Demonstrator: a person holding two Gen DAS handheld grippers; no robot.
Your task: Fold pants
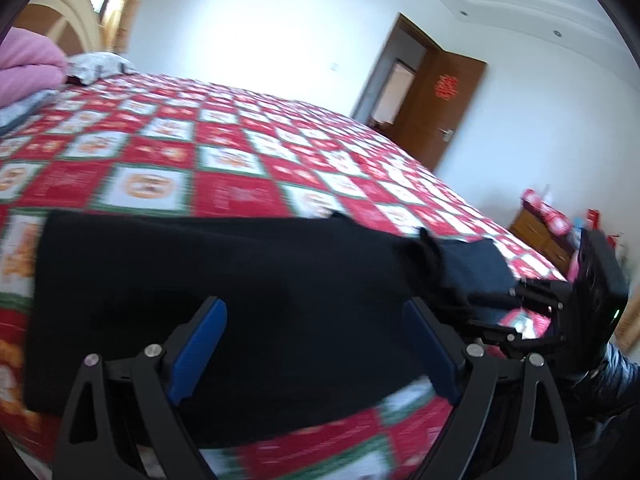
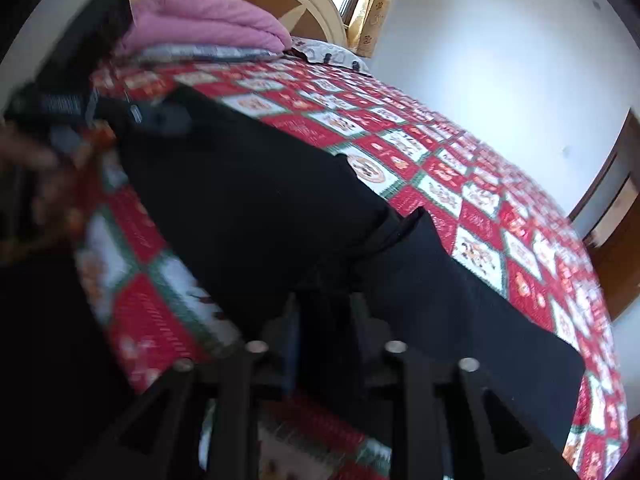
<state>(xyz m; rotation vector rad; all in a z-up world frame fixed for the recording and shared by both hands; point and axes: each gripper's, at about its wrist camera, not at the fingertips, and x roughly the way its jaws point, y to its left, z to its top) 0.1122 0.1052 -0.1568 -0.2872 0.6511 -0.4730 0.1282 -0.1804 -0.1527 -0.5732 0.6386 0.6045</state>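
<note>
The black soft cloth pants (image 1: 224,304) lay flat, already folded over, on the red-and-white checked bed cover (image 1: 224,148). The left gripper (image 1: 314,350) hovered with jaws wide and empty, while the right gripper (image 2: 326,344) had its jaws narrowly apart around a fold of the cloth; whether they pinched it I could not tell. For a neat next fold, I judged each should take one corner and keep the edges aligned.

The pants (image 1: 224,280) lie on the bed (image 1: 224,152), pillows (image 1: 28,68) at its head.
</note>
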